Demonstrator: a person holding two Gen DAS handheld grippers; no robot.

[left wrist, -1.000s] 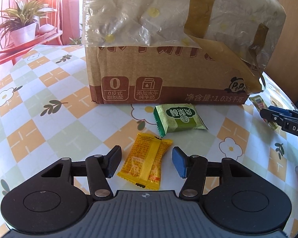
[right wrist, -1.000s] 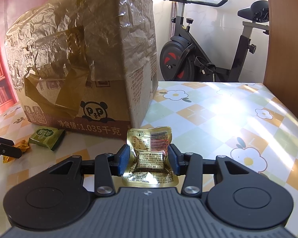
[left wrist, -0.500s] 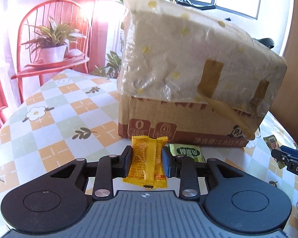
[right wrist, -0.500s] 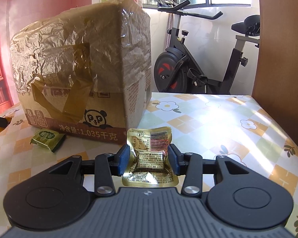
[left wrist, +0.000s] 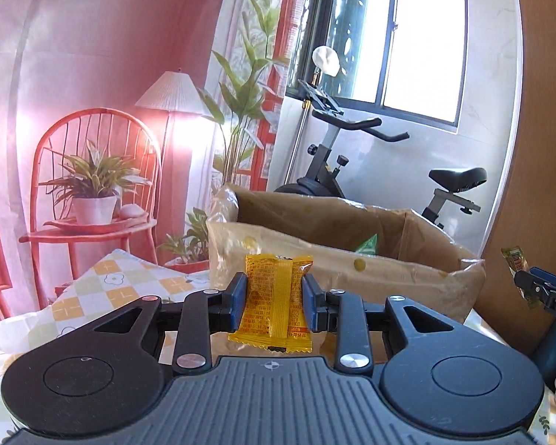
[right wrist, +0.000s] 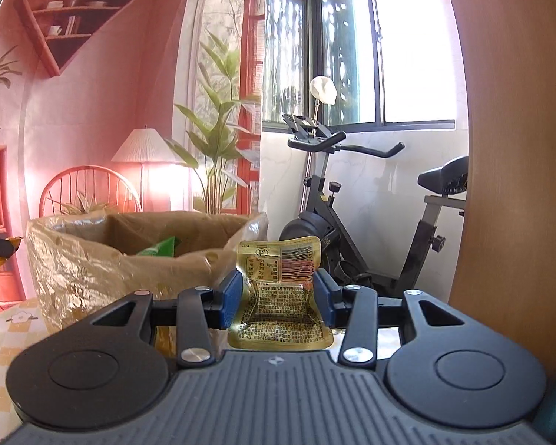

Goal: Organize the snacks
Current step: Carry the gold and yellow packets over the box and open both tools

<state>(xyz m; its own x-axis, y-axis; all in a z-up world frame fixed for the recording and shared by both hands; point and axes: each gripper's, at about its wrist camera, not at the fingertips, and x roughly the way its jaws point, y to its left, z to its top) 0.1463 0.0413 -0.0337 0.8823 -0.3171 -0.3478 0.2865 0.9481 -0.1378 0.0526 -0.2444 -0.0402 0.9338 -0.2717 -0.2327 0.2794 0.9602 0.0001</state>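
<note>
The left gripper [left wrist: 274,302] is held level near the rim of the open cardboard box [left wrist: 352,270], fingers clamped on a yellow snack packet [left wrist: 272,307]. The right gripper [right wrist: 277,304], equally level, pinches a gold snack pouch [right wrist: 278,296] beside the box.

Yellow snack packet [left wrist: 274,306]; gold snack pouch [right wrist: 280,296]; brown box [left wrist: 352,270]; floral-check tablecloth [left wrist: 92,296].

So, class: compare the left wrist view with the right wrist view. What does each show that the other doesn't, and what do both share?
Only the left wrist view shows the left tongs shut on the yellow snack packet from behind, and the checked tablecloth's far corner. Only the right wrist view shows the right tongs shut on the gold snack pouch, and the wall shelf. Both show the open cardboard box, a green packet inside, and the exercise bike.
</note>
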